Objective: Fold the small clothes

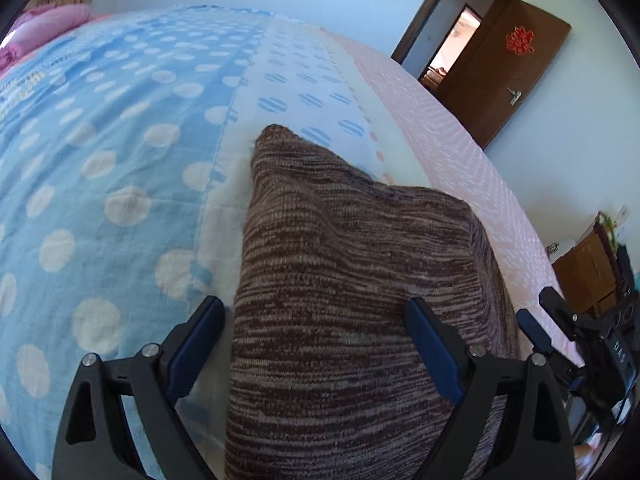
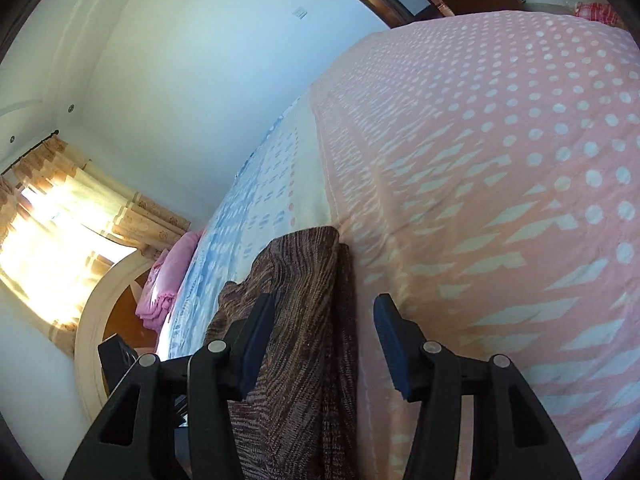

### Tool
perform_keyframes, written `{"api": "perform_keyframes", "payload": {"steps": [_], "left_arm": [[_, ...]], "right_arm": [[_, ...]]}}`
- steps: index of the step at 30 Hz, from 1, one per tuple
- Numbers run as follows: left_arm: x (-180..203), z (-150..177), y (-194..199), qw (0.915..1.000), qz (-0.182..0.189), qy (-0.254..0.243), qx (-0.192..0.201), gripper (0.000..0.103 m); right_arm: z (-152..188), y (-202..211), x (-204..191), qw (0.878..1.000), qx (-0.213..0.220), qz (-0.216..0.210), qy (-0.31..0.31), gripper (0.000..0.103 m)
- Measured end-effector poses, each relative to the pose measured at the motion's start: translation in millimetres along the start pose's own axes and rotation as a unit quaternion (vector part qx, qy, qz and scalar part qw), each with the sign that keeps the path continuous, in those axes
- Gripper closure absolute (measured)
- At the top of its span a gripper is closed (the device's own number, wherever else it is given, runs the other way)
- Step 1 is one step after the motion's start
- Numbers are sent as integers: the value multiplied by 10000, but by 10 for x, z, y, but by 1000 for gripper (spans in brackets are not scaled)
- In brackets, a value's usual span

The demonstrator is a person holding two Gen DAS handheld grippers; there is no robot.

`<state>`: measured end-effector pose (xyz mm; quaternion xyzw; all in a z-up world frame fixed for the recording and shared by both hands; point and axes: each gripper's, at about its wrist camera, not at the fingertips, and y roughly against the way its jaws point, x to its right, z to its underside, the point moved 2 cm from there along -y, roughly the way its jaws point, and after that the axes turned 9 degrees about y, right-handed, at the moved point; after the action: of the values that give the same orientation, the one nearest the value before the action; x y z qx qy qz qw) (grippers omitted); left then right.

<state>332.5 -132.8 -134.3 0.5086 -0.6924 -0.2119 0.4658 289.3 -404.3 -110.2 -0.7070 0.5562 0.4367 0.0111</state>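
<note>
Both tongs stand spread and pinch nothing: left tongs [image 1: 316,336] straddle the brown knit garment [image 1: 340,280] on the bed [image 1: 100,160], right tongs [image 2: 324,332] at its edge. Seemingly between folds; next, re-pinch an edge.

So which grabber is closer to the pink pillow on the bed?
Left, though neither is close. The left gripper sits over the brown knit cloth, with the pink pillow far across the bed. The right gripper is by the cloth's pink-sheet side, farther off.
</note>
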Motion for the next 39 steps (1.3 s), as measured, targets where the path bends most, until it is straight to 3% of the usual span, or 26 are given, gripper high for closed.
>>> {"api": "perform_keyframes", "payload": {"steps": [2, 7, 9, 18, 21, 25, 30, 33, 39], "left_arm": [[41, 13, -38, 9999, -56, -162, -10, 5], [73, 29, -77, 9994, -81, -335, -27, 0], [69, 35, -75, 9993, -102, -347, -8, 0], [138, 91, -89, 9974, -451, -554, 51, 0], [145, 108, -83, 9971, -487, -571, 81, 0], [161, 117, -85, 9965, -541, -619, 118, 2], [191, 136, -77, 9957, -534, -730, 187, 10], [183, 127, -80, 9961, -494, -714, 172, 10], [218, 63, -93, 9964, -444, -723, -68, 5]], "right_arm": [[29, -105, -65, 9997, -222, -4, 139, 50], [66, -310, -267, 9932, -551, 595, 834, 46], [35, -400, -329, 9909, -617, 631, 1015, 40], [10, -704, -489, 9761, -911, 902, 1755, 36], [-9, -714, -475, 9768, -928, 861, 1730, 42], [23, -703, -485, 9762, -1014, 669, 1798, 72], [44, -698, -538, 9731, -976, 744, 1950, 73], [25, -692, -436, 9794, -970, 614, 1660, 66], [6, -684, -358, 9847, -977, 388, 1391, 64]]}}
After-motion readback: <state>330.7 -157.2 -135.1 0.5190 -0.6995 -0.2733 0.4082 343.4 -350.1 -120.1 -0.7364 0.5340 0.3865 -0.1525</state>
